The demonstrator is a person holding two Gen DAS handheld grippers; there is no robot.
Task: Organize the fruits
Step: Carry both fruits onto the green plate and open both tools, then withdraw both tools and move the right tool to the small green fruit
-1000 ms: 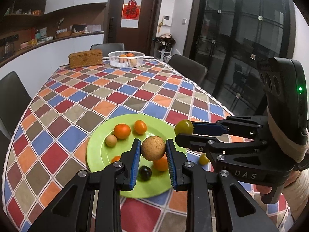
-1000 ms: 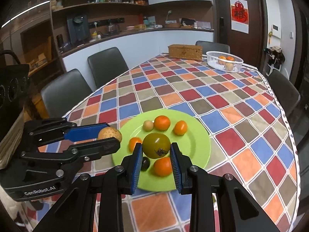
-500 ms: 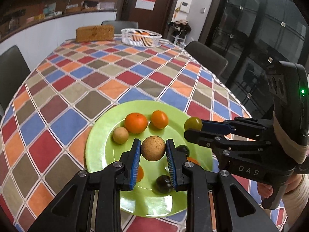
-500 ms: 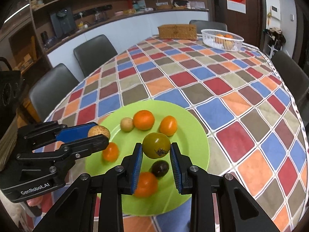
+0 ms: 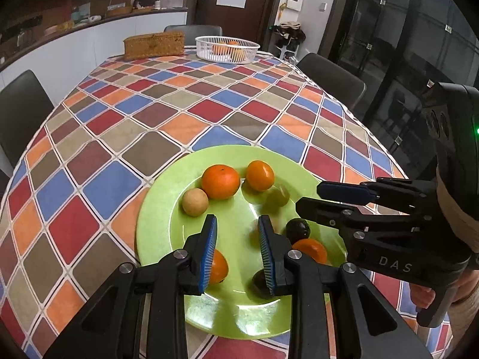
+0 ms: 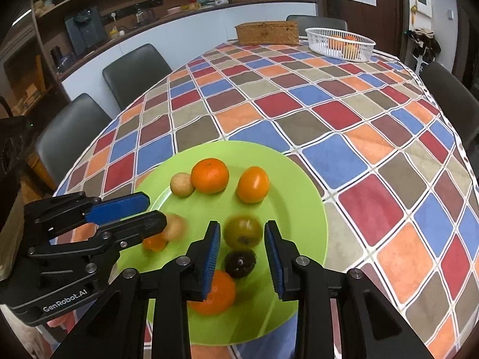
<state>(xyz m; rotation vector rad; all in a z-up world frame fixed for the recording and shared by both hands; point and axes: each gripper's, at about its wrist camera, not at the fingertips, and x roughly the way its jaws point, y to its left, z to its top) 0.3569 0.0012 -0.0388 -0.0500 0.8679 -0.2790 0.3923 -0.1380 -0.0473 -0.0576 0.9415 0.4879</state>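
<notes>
- left gripper (image 5: 236,245) stands released over the green plate (image 5: 167,197), nothing between its blue pads; a blurred tan fruit (image 6: 175,226) sits just past its tips on the plate.
- right gripper (image 6: 242,249) is also spread apart; the green-brown tomato (image 6: 243,231) lies blurred between and just ahead of its pads, apparently loose on the plate rather than gripped.
- the blur suggests both fruits may not be settled, so the sensible way is to hold the claws level and wait before lifting away.
- withdraw each gripper straight up and back, keeping the pads wide so they do not nudge the fruit sideways.
- mind the neighbours: a dark fruit (image 6: 240,263) and an orange (image 6: 214,294) lie right under the right gripper, and another orange (image 5: 218,266) sits beside the left one's pad.
- two tangerines (image 5: 220,181) and a small pale fruit (image 5: 195,202) rest at the far side of the plate, well apart from the claws.
- a white basket (image 5: 206,48) with more fruit stands at the far end of the table (image 5: 209,101); i cannot tell whether it plays a part.
</notes>
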